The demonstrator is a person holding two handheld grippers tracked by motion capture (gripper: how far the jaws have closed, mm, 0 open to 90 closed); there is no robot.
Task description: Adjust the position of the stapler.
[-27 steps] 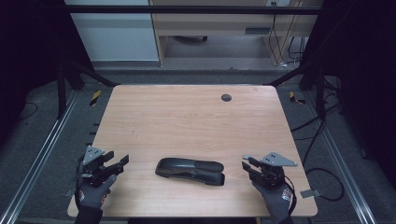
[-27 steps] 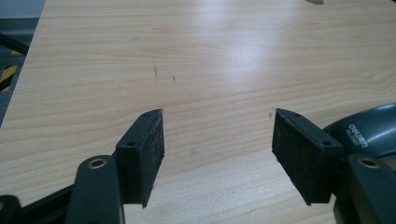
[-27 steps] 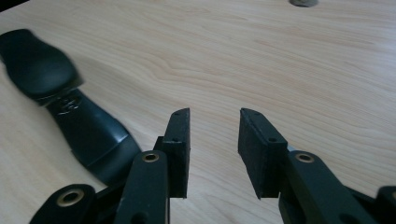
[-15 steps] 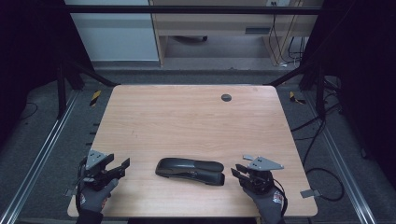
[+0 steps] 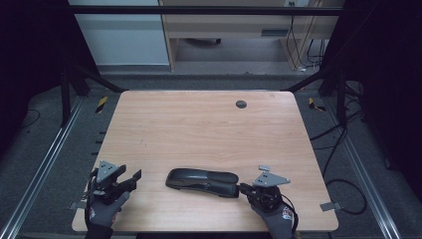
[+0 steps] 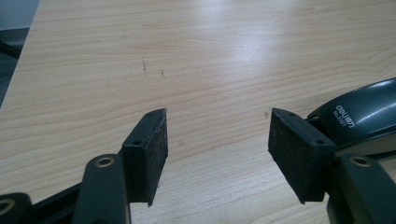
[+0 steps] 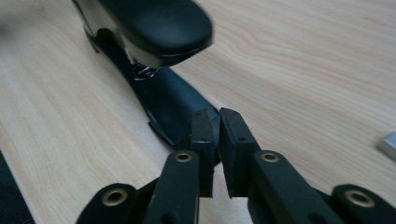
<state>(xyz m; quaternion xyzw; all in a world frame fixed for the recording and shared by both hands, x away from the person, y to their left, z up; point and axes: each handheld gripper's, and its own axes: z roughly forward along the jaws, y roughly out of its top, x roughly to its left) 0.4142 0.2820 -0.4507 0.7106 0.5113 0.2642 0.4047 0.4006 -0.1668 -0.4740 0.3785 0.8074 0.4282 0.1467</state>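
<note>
The right gripper [image 5: 245,188], jaws clenched with nothing between them, is being brought in against the near-right end of the stapler [image 5: 201,182], closer than a moment ago; the left gripper [image 5: 130,180], jaws released, is being held left of it on the table [image 5: 199,124].

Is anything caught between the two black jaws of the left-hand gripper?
No. The left gripper stands open over bare wooden table, with the black stapler beside one jaw.

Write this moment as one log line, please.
stapler: flat on table | left gripper: open, beside it | right gripper: shut at its end
</note>
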